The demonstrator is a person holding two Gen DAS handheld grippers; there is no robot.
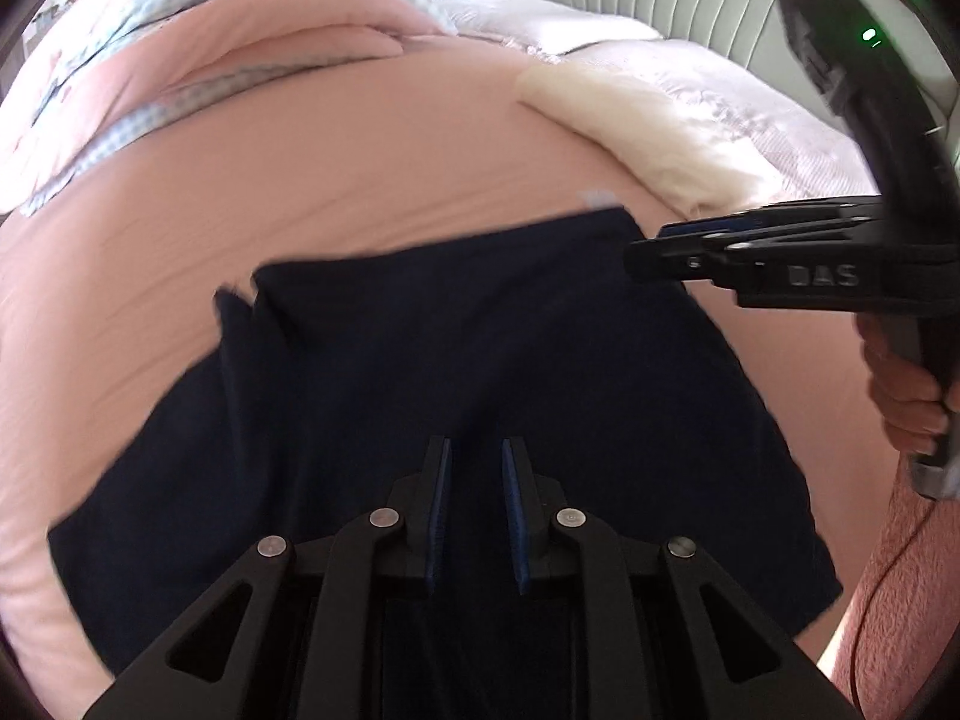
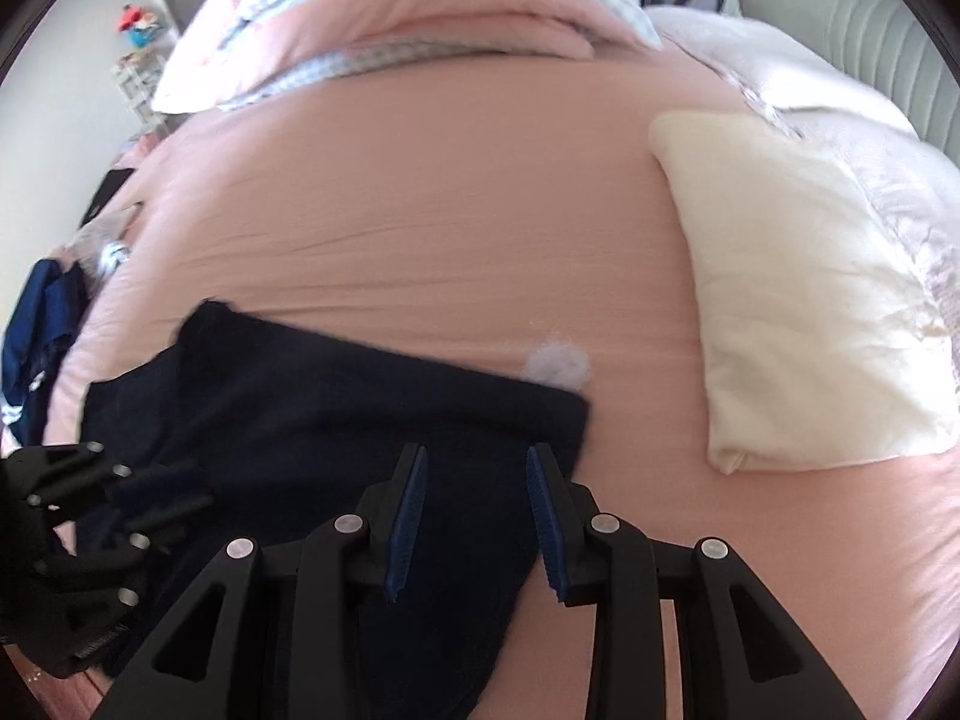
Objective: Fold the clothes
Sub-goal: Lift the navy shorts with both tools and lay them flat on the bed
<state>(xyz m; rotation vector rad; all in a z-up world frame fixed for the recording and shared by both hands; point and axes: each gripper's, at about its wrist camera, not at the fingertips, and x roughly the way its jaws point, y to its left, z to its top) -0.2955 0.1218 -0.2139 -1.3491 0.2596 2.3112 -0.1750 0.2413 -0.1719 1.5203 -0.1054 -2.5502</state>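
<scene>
Navy garment [image 1: 456, 360] spread flat on pink bedsheet [image 1: 360, 180], beneath and ahead of both finger pairs; left gripper [image 1: 476, 450] and right gripper [image 2: 476, 456] jaws parted, gripping nothing, likely poised over near edge for next fold; cream pillow [image 2: 810, 300] well right of fingers

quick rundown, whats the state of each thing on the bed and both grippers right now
navy garment: lying on the pink sheet, part folded, one layer over another
left gripper: jaws slightly apart, nothing between the pads
right gripper: jaws apart, above the garment's edge, gripping nothing
cream pillow: lying flat, apart from the garment
pink sheet: spread, lightly creased
pink quilt: bunched at the far end
blue clothes: heaped at the bed's edge
</scene>
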